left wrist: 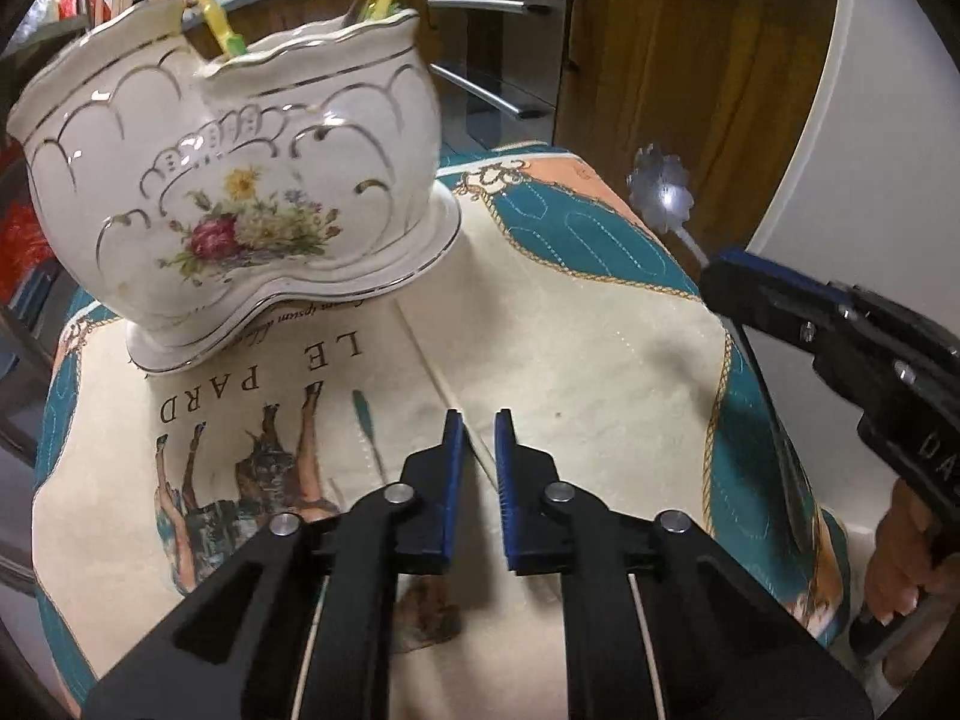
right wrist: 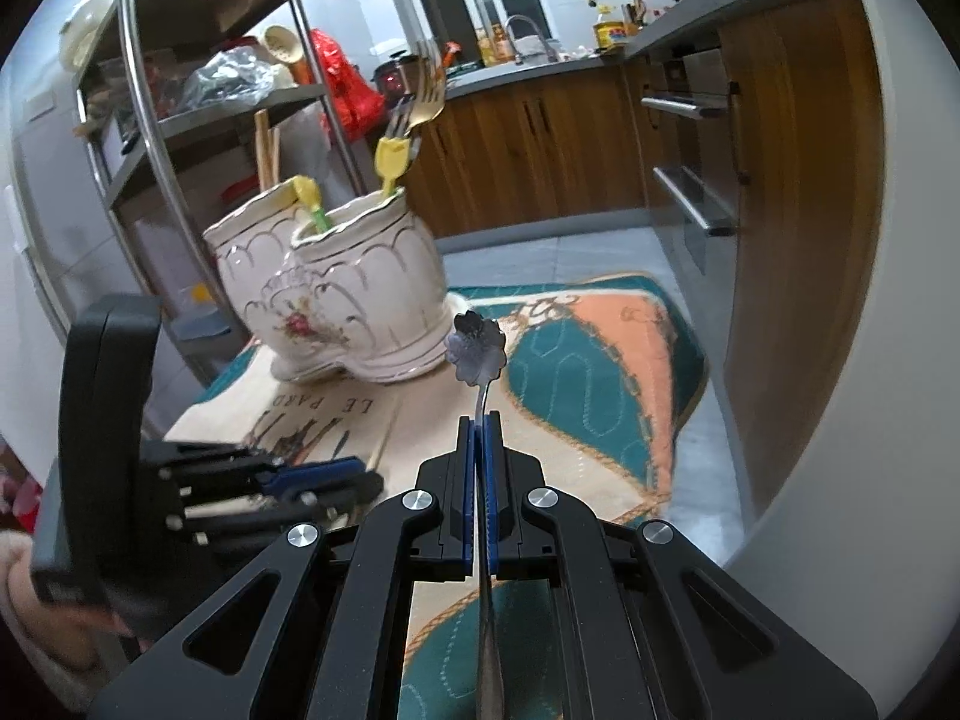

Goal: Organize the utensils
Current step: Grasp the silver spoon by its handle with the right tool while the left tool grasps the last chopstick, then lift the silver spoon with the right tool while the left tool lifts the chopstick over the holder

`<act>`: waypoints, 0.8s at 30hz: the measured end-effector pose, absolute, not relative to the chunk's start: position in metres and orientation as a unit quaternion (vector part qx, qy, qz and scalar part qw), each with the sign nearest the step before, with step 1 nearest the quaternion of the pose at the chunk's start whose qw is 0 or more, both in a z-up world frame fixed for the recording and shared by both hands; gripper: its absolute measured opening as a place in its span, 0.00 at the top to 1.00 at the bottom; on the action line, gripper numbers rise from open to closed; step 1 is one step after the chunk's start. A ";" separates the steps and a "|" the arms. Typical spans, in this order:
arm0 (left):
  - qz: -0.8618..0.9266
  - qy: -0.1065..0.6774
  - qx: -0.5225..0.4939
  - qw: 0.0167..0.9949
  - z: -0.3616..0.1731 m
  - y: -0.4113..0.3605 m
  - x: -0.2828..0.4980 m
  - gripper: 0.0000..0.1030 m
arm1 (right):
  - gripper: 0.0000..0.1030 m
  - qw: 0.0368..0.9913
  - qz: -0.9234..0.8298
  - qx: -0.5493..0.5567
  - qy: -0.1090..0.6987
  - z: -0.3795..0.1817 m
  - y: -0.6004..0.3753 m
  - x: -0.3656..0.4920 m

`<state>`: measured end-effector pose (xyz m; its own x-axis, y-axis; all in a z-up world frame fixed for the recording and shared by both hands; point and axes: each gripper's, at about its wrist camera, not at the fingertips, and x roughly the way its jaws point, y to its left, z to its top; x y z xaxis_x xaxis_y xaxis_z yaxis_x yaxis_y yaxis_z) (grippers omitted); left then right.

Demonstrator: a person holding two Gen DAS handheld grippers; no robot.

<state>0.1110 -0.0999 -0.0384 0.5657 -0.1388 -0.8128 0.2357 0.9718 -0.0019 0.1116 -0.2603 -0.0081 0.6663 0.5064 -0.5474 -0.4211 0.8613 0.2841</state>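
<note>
A white porcelain utensil holder (left wrist: 228,180) with gold trim and painted flowers stands on the table's patterned cloth (left wrist: 570,312). It also shows in the right wrist view (right wrist: 354,294). It holds a yellow-handled fork (right wrist: 399,144), a yellow-green utensil (right wrist: 312,198) and wooden chopsticks (right wrist: 267,144). My right gripper (right wrist: 479,420) is shut on a metal flower-shaped spoon (right wrist: 477,348), held above the cloth to the holder's right; the spoon also shows in the left wrist view (left wrist: 660,192). My left gripper (left wrist: 478,420) is open and empty, low over the cloth in front of the holder.
A metal shelf rack (right wrist: 180,90) with kitchenware stands behind the holder. Wooden cabinets (right wrist: 540,138) and oven drawers with handles (right wrist: 690,192) line the far and right sides. A white rounded wall (left wrist: 870,90) is at the right. The cloth's edge hangs over the table's right side.
</note>
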 end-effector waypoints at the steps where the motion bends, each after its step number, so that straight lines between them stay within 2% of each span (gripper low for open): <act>1: -0.111 0.458 0.056 0.880 -0.038 -0.095 0.110 0.93 | 0.96 0.909 0.258 0.065 0.321 -0.009 -0.258 0.111; 6: -0.121 0.472 0.072 0.870 -0.032 -0.069 0.101 0.96 | 0.96 0.900 0.276 0.054 0.333 -0.012 -0.247 0.108; 11: -0.124 0.479 0.119 0.861 -0.030 -0.043 0.075 0.96 | 0.96 0.885 0.293 0.031 0.362 -0.022 -0.231 0.106; 18: -0.132 0.489 0.127 0.853 -0.030 -0.026 0.058 0.96 | 0.96 0.873 0.290 -0.014 0.392 -0.028 -0.207 0.103; 20: -0.133 0.488 0.131 0.853 -0.029 -0.027 0.057 0.95 | 0.91 0.866 0.287 -0.031 0.408 -0.032 -0.200 0.100; 22: -0.135 0.489 0.126 0.853 -0.034 -0.032 0.071 0.90 | 0.84 0.868 0.285 -0.044 0.404 -0.032 -0.197 0.094; 24: -0.137 0.490 0.121 0.853 -0.035 -0.031 0.074 0.81 | 0.84 0.866 0.281 -0.056 0.411 -0.031 -0.195 0.092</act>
